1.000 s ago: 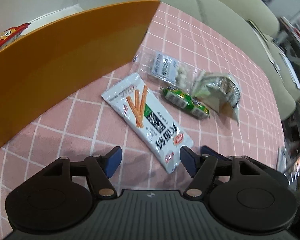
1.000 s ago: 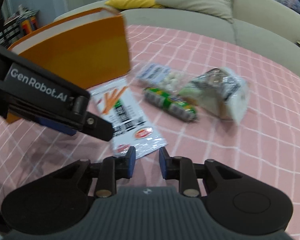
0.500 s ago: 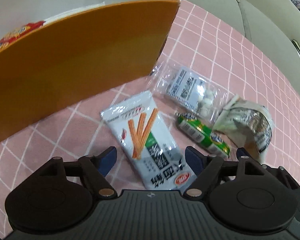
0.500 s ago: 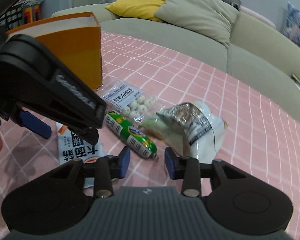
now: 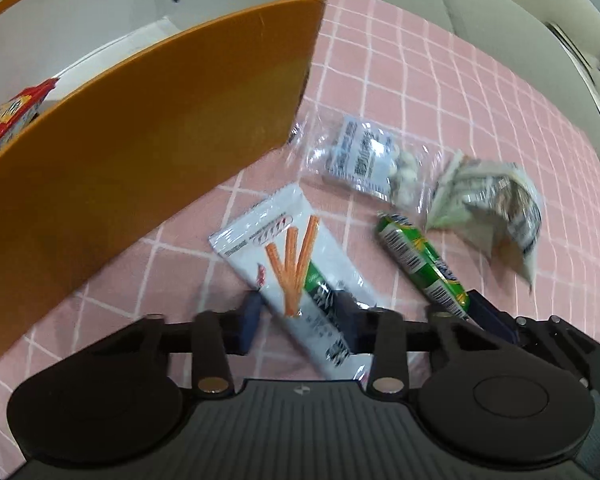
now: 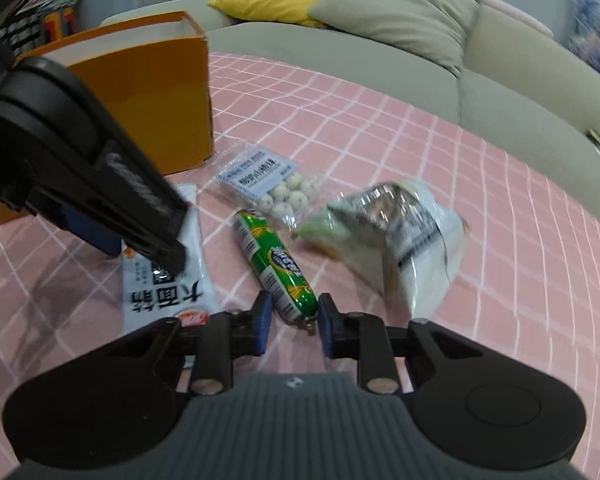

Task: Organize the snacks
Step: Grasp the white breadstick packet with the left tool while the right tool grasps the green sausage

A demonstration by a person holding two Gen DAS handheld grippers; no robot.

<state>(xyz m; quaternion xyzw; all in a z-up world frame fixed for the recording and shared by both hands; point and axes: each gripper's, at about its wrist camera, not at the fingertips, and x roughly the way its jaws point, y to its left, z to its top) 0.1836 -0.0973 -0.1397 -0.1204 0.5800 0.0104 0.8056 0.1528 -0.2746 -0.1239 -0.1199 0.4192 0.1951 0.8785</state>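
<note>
A white stick-snack packet (image 5: 300, 264) lies flat on the pink checked cloth (image 5: 440, 80). My left gripper (image 5: 300, 316) points steeply down over it, its jaws closing with the blue pads against the packet's sides. The right wrist view shows the left gripper's fingers (image 6: 168, 256) on the packet (image 6: 168, 300). A green sausage (image 6: 272, 264) lies to the packet's right. My right gripper (image 6: 294, 322) is closing on its near end, and its pad (image 5: 484, 312) shows beside the sausage (image 5: 420, 268). An orange box (image 5: 160, 140) stands at the left.
A red packet (image 5: 8, 120) sits inside the box (image 6: 160, 92). A clear bag of white balls (image 6: 276, 188) and a crumpled silvery bag (image 6: 400, 232) lie just beyond the sausage. A grey sofa (image 6: 380, 80) with cushions borders the far table edge.
The left gripper moved over the white packet and its wide-open jaws came in around it. The right gripper shifted from the packet to the green sausage and now has the sausage's end between its pads.
</note>
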